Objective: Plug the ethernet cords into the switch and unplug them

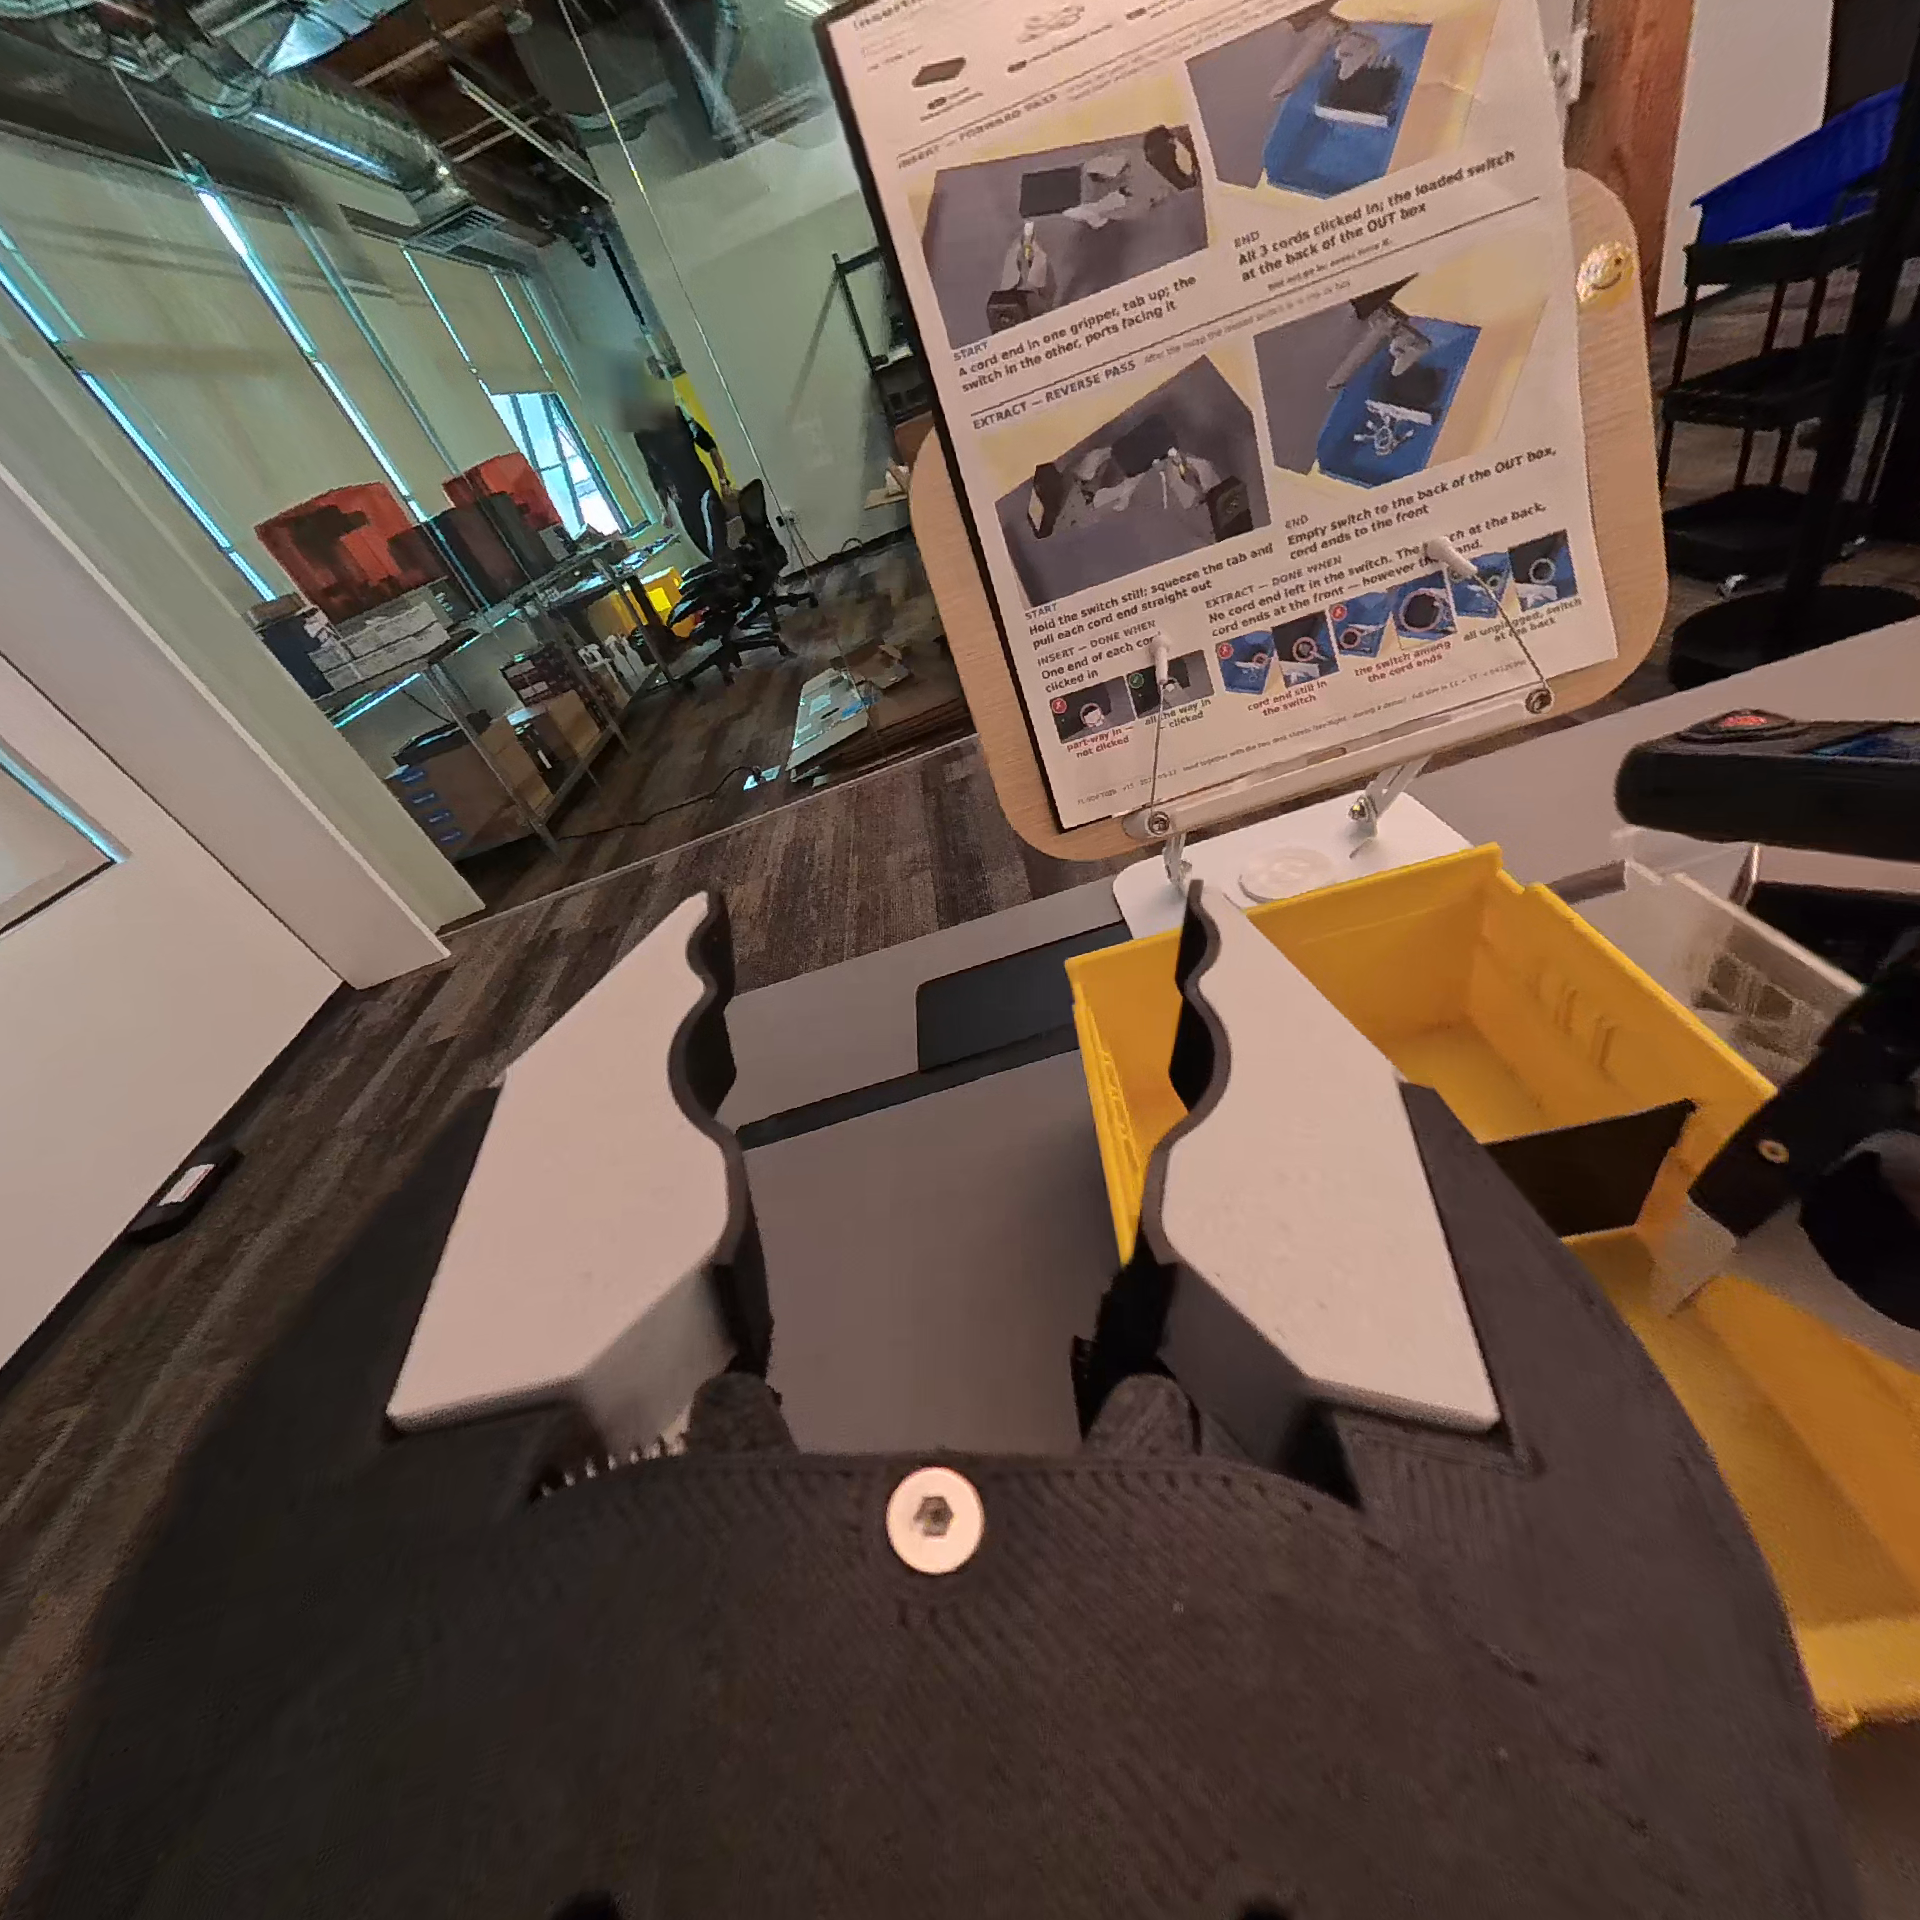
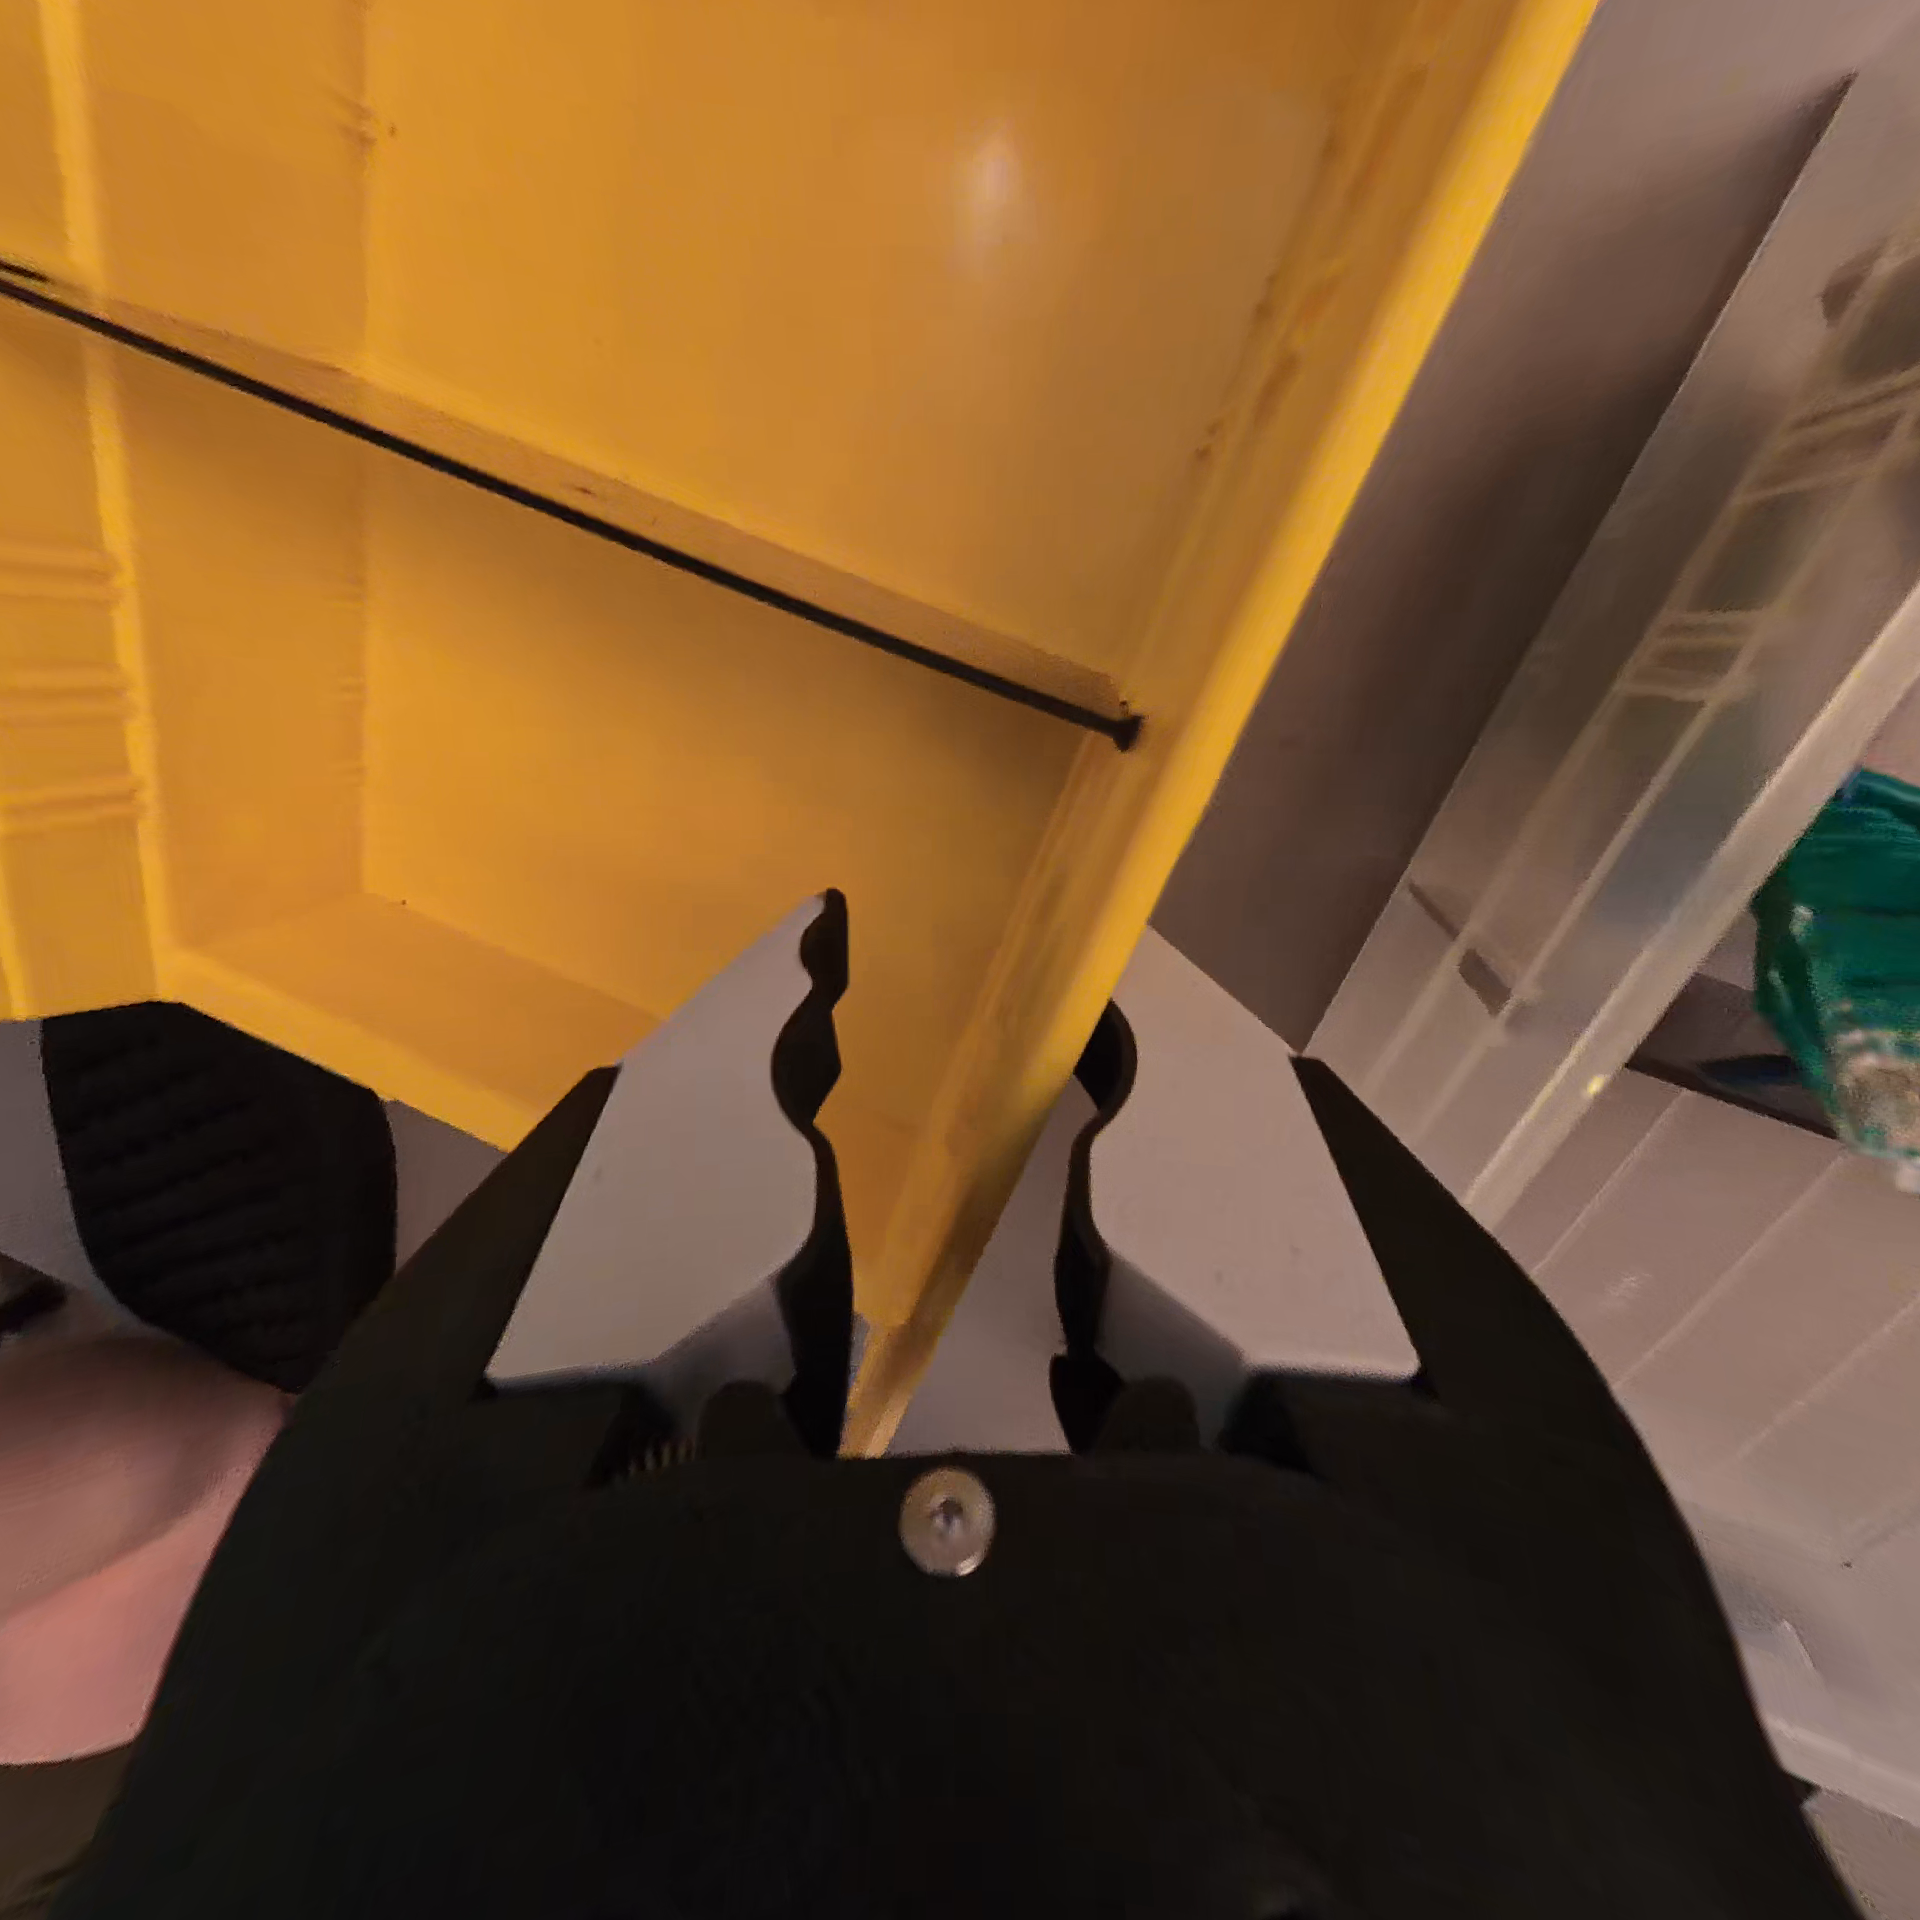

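No switch or ethernet cord shows clearly in either view. A yellow bin (image 1: 1455,997) with a black divider (image 1: 1579,1164) stands on the grey table, and what shows of its compartments is empty. My left gripper (image 1: 951,935) is open and empty, held above the table just left of the bin. My right gripper (image 2: 971,956) is open and straddles the bin's right wall (image 2: 1039,1039), one finger inside and one outside. I see a small gap on each side of the wall. It also shows in the left wrist view (image 1: 1766,1174).
A clear plastic box (image 2: 1621,748) right of the bin holds something green (image 2: 1860,987). An instruction sheet on a wooden stand (image 1: 1247,416) stands behind the bin. A black mat (image 1: 987,1018) lies ahead on the table. Floor and shelving lie off to the left.
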Available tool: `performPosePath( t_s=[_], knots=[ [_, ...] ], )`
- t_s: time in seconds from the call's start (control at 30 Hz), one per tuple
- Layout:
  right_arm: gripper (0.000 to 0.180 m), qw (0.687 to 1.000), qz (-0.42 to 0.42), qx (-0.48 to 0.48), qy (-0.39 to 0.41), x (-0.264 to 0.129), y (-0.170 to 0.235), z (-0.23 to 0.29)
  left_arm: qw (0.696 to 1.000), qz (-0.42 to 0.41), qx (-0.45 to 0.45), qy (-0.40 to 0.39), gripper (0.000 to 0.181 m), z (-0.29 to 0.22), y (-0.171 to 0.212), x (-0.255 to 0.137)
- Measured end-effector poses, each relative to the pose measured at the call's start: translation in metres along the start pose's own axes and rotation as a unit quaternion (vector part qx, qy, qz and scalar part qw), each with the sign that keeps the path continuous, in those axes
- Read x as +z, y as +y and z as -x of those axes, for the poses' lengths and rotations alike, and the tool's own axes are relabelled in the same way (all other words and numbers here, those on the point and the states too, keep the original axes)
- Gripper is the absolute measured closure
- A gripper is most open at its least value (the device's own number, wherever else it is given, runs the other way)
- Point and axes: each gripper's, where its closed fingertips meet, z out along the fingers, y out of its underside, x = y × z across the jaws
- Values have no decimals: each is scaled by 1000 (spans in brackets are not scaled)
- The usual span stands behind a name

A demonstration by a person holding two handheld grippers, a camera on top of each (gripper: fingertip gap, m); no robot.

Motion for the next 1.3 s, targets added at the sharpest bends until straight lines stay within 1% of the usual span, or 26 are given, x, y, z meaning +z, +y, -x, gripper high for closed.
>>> performPosePath(
  t_s=[0.03,0.13,0.23,0.3,0.33,0.37,0.67,0.87,0.97,1.07,1.17,1.27,1.3],
  knots=[
    [141,1000,0,-1,8,1,-1,0,1000,4,5,0,95,-1,1,0],
    [141,999,2,-15,28,5,-4,6,1000,3,11,1,95,-5,0,0],
    [141,1000,4,18,-11,15,-7,17,1000,4,10,7,95,-8,-1,-1],
    [143,998,42,34,-30,29,3,20,1000,6,10,10,94,-9,0,-2],
    [146,997,56,34,-29,35,6,18,1000,7,11,11,94,-9,0,-2],
    [155,998,53,30,-24,37,4,15,1000,7,11,13,94,-10,-1,-2],
    [164,998,64,6,-9,35,5,7,1000,8,0,17,95,0,-3,-9],
    [167,996,83,-21,-9,28,12,11,998,-21,-55,27,96,24,-16,-28],
    [169,995,89,-30,-19,18,12,19,994,-47,-89,37,97,38,-27,-44],
    [169,995,79,-48,-29,-1,5,29,989,-73,-115,49,100,50,-37,-63],
    [171,994,74,-55,-56,-31,0,42,977,-105,-158,98,103,51,-50,-86],
    [173,993,66,-54,-86,-69,-5,47,954,-150,-204,163,103,47,-67,-110],
    [174,993,56,-54,-93,-82,-7,45,947,-154,-211,187,102,43,-70,-116]
  ],
)
